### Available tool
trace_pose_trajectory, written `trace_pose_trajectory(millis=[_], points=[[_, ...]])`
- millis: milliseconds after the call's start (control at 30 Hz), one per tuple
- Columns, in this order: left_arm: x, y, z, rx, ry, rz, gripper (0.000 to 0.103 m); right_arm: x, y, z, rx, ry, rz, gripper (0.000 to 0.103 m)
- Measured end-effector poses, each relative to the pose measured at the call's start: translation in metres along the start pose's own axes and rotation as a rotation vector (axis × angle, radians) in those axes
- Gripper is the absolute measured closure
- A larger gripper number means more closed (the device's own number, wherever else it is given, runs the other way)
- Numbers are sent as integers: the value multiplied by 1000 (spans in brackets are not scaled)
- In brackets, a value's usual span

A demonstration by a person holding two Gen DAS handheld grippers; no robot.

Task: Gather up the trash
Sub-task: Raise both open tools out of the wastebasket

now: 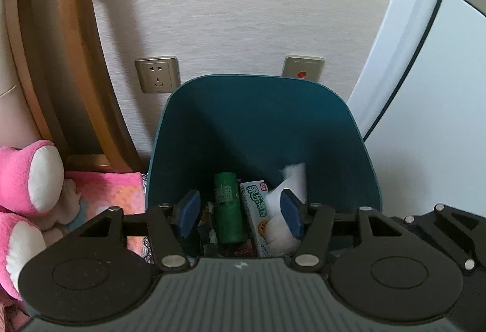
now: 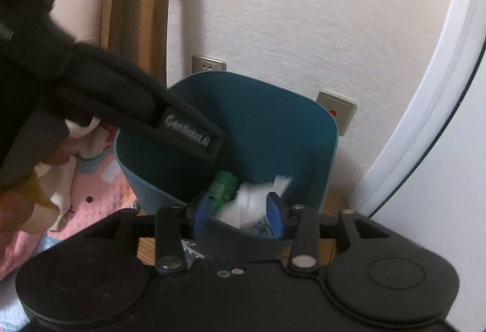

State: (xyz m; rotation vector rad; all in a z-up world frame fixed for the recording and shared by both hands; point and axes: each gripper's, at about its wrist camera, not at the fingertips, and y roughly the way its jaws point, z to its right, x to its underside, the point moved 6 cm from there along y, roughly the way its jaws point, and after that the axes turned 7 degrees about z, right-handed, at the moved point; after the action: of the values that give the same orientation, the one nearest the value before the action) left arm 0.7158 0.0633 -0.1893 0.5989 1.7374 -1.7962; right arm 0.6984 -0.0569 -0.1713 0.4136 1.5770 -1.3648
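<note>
Evidently the drop is the step in hand: the right gripper (image 2: 238, 215) sits over the near rim of the teal trash bin (image 2: 303, 131), its 2 blue pads parted, and a blurred wad of white tissue (image 2: 255, 201) lies between them, seemingly loose and falling rather than pinched. To do this well, I would keep the jaws apart and hold above the opening until the tissue clears both pads, so nothing catches and drags back out over the rim.

The left gripper (image 1: 241, 215) also hangs over the bin (image 1: 258, 125), jaws at a middling spread and holding nothing; it looks down on the contents. A black strap marked GenRobot.AI (image 2: 188, 134) crosses the bin's left side in the right wrist view, worth keeping clear of the falling trash.

Inside the bin lie a green roll (image 1: 227, 210) in the middle, a small printed carton (image 1: 255, 210) just right of it, white tissue (image 1: 288, 198) at the right, and dark scraps below that I cannot identify. Pink plush slippers (image 1: 27, 177) sit left of the bin.
</note>
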Motion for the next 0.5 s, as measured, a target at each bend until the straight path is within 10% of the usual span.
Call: trace_pose_trajectory(millis=[500], points=[[25, -61, 5, 20, 34, 55, 43, -3, -67, -14, -50, 25, 65, 52]])
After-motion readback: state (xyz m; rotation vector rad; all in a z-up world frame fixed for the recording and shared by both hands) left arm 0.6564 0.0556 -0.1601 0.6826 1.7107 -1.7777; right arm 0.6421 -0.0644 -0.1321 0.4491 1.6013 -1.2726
